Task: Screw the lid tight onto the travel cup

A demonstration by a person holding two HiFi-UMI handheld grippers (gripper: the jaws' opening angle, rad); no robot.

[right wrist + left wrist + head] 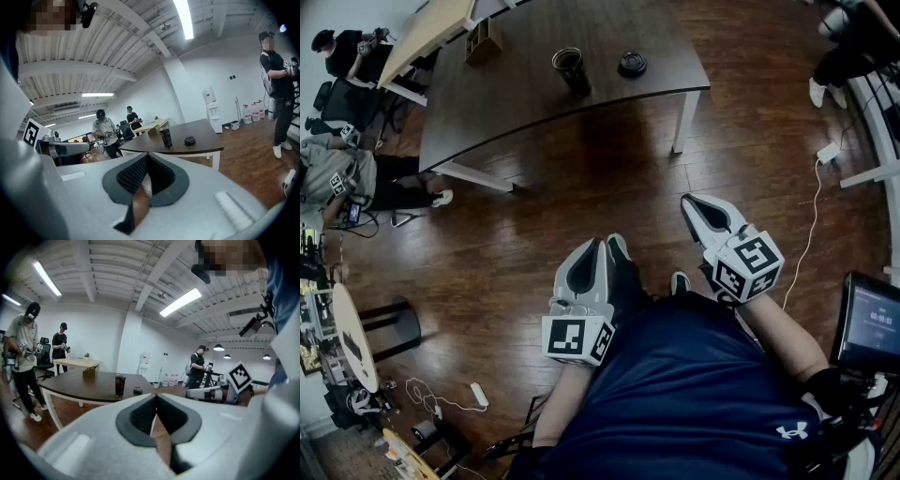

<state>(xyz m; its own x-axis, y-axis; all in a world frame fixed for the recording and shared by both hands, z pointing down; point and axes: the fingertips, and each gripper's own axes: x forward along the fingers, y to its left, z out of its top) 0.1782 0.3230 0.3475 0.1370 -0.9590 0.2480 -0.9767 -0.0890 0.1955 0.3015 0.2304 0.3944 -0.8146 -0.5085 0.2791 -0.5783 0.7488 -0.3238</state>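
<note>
A dark travel cup (571, 70) stands upright on the brown table (516, 94), far ahead of me, and shows also as the cup (120, 385) and the cup (165, 138) in the gripper views. Its round black lid (632, 64) lies flat on the table to the cup's right, apart from it; the lid (138, 390) and the lid (189, 140) show small in the gripper views. My left gripper (606, 246) and right gripper (687, 203) hover over the floor, close to my body and well short of the table. Both are shut with nothing in them.
A small cardboard box (483, 41) sits at the table's far left. A light wooden table (431, 28) stands beyond it. People stand or sit at the left (337, 178) and far right (853, 47). A white cable (811, 234) runs across the wooden floor on the right.
</note>
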